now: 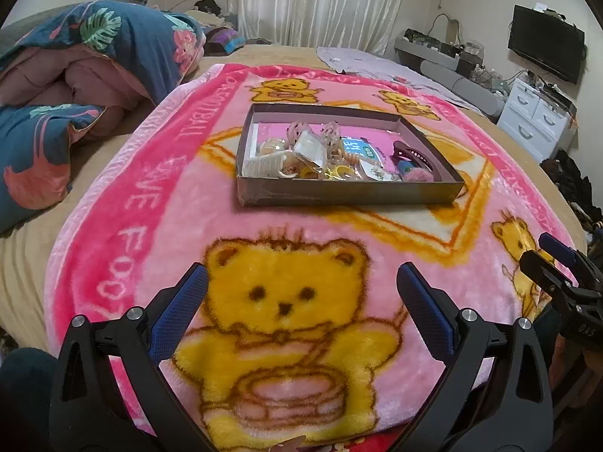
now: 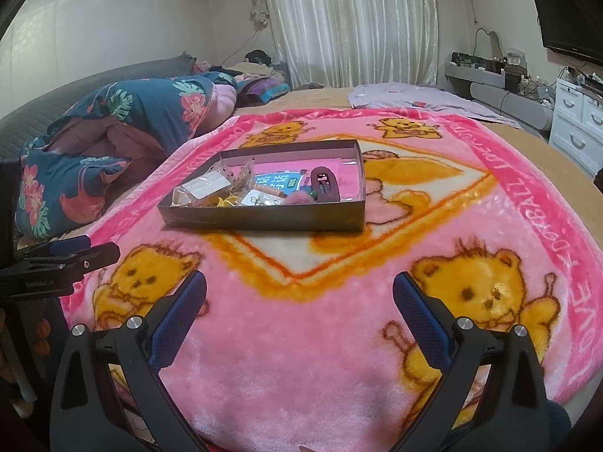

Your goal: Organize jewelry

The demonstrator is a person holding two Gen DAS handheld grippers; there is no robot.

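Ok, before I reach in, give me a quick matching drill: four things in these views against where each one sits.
Things:
1. hair claw
2. folded quilt
3. shallow box
4. television

Places:
A. on the wall, far right
B. middle of the pink bear blanket
C. inside the box, right end
D. on the bed, left of the blanket

Pairs: 1-C, 2-D, 3-B, 4-A

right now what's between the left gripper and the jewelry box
Only bare pink blanket; nothing lies between the left gripper and the box, as the left wrist view shows.
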